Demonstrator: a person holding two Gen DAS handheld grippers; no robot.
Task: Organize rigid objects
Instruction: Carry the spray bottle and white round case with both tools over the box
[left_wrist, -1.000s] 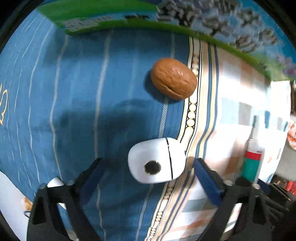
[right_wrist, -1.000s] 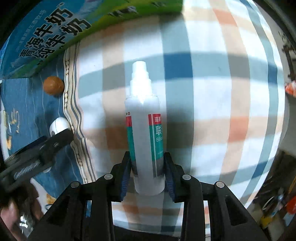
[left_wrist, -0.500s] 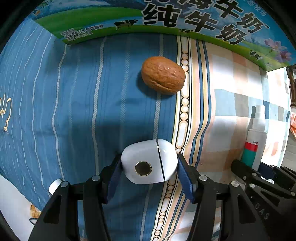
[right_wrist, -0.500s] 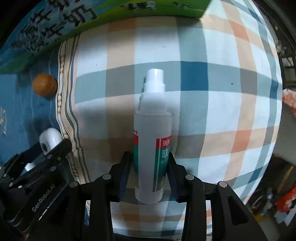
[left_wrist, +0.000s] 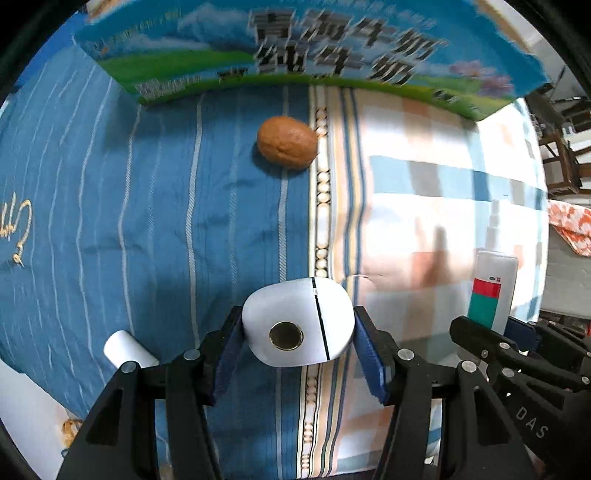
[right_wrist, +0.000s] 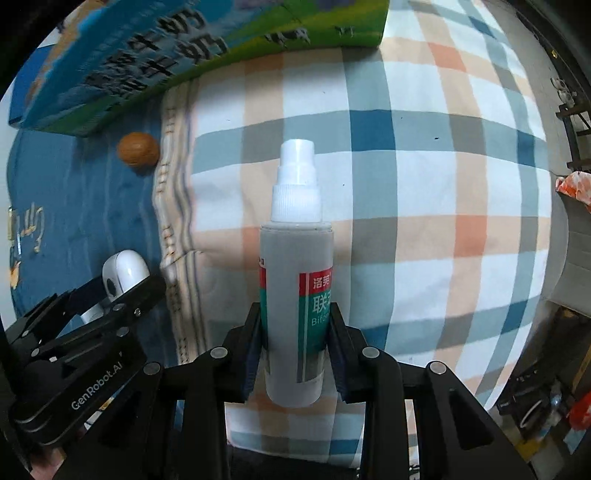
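Left gripper (left_wrist: 298, 341): jaws pressed against both sides of a white case (left_wrist: 297, 322), round metal disc facing the camera, dark seam running down its right part. Sits over the beaded border between the blue striped cloth (left_wrist: 155, 206) and the checked cloth (right_wrist: 424, 206).

Right gripper (right_wrist: 295, 338): jaws clamped on the lower body of a spray bottle (right_wrist: 295, 295), upright between them, white nozzle on top, red and green label facing the camera. Seen from the left wrist, same bottle to the right of the case, over the checked cloth.

Walnut (left_wrist: 287, 142) lying on the blue striped cloth beyond the case, just beside the beaded border, near the foot of a milk carton (left_wrist: 295, 55) printed with Chinese characters. Small white cylinder (left_wrist: 127, 350) to the left of the case, on the blue cloth, partly hidden behind the left gripper.
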